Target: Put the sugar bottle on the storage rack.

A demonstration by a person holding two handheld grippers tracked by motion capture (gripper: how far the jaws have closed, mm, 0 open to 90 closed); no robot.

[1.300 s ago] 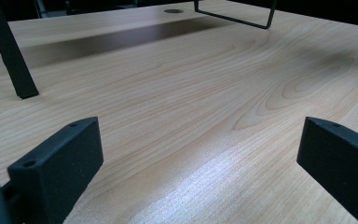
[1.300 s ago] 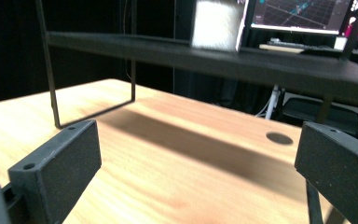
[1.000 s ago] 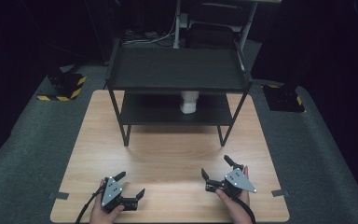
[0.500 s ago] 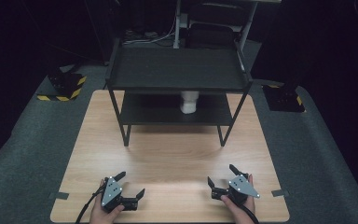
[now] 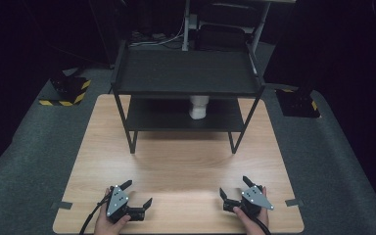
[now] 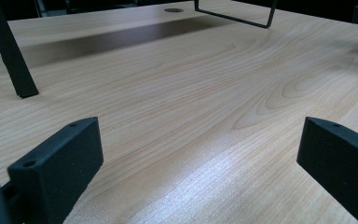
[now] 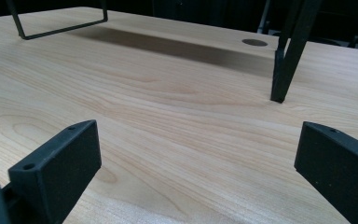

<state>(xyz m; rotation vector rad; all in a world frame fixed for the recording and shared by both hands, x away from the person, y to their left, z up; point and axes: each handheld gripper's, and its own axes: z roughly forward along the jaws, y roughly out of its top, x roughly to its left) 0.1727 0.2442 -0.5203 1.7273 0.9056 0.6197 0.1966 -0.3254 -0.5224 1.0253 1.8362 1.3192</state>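
1. Left gripper [image 5: 133, 197]: low at the near edge of the surface [image 5: 186, 161], jaws spread wide, nothing between them.
2. Right gripper [image 5: 235, 191]: low at the near edge too, jaws spread wide, empty.
3. White cup [image 5: 199, 106]: upright on the lower level of the black rack [image 5: 186, 73], at the far half of the surface, under the top shelf, slightly right of the rack's middle.
4. Direction from the jaws: straight ahead and away, well apart from both grippers, with bare surface between.
5. Nearer gripper, by judgement: the right, since the cup stands a little to that side; margin small.
6. Long axis of the cup: vertical, so a level approach from the front with jaws astride the wall looks fitting.
7. Constraint on the path: entry between the two front legs of the rack and below the top shelf; right front leg [image 7: 286, 56] close by the right gripper's line of travel.
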